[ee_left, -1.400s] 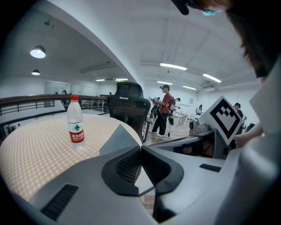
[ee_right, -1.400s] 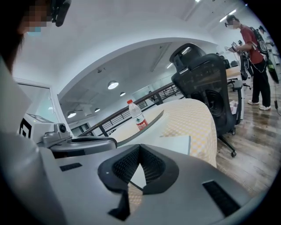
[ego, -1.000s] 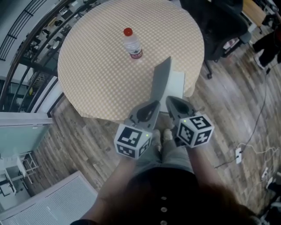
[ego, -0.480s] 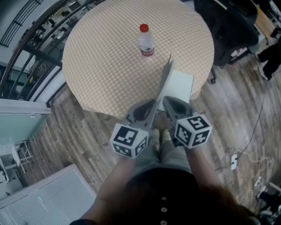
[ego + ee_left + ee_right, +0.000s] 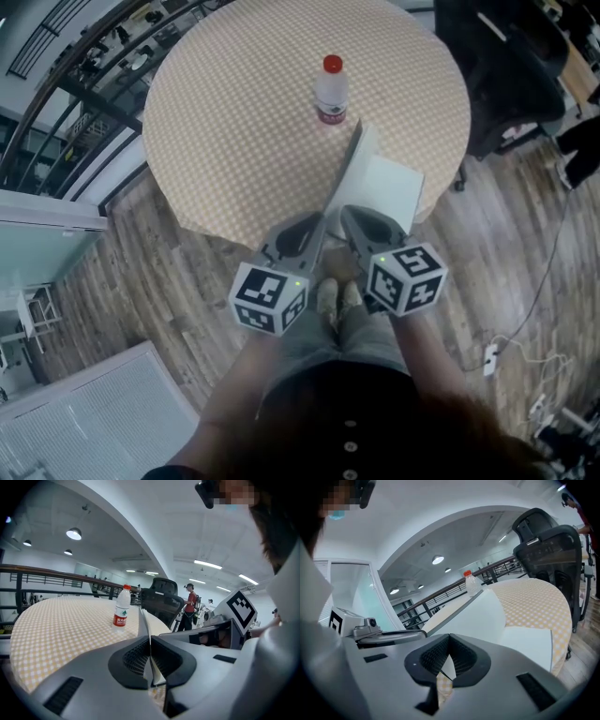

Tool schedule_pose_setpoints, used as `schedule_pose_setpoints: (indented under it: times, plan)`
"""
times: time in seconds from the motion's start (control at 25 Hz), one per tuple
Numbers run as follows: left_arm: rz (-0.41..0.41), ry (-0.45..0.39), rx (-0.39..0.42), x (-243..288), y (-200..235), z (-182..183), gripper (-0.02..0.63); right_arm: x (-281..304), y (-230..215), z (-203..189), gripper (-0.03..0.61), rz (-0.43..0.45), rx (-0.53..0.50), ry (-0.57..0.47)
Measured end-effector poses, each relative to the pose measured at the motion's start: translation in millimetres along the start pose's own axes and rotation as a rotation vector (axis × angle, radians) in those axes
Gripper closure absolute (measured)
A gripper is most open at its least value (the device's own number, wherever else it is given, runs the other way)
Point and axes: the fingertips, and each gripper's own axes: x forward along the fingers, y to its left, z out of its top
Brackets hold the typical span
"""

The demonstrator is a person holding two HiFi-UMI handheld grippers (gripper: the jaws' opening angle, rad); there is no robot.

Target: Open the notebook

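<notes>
thin notebook (image 5: pixel 389 187), white pages, lies at the near edge of the round table (image 5: pixel 234 122) with the beige checked cloth, overhanging that edge a little on the person's right. its flat grey cover (image 5: pixel 349 173) is up off the pages, standing close to upright, hinge line along the left side of the pages. judged: roughly half open.

left gripper (image 5: pixel 150 640): jaws pinched together on the near bottom edge of the cover, thin sheet running straight out from between the pads. right gripper (image 5: pixel 449 641): jaws closed on the near corner of the white pages, holding the block down. the two grippers sit just beside each other at the table's near edge, cover between them.

key geometry: spine's long axis runs away from the near edge toward the clear plastic water bottle (image 5: pixel 330 89) with the red cap, which stands past the notebook's far end, nearer the table's centre. the cover has to go over to the left of that axis, so the left gripper is the one to carry it; the right only anchors. bare cloth on the left looks free for the cover to land; the bottle is near the far corner but looks off the swing path.

black office chair (image 5: pixel 506 66) beyond the table's right edge, not involved.
</notes>
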Motion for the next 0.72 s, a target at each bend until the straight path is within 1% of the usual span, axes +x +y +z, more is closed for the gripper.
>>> schedule_pose_setpoints:
  times: [0.2,0.48,0.72]
  plan:
    - [0.042,-0.001,-0.033,-5.5,19.9,-4.4,0.594,13.6,6.4,-3.8,0.568,0.016,-0.007,0.032]
    - [0.094,-0.001,-0.108,-7.3,46.7,-17.1,0.594,32.1,8.2,-10.8,0.568,0.039,-0.009,0.078]
    - [0.165,0.051,-0.119,-9.2,69.7,-35.5,0.592,44.7,11.6,-17.4,0.568,0.054,-0.011,0.11]
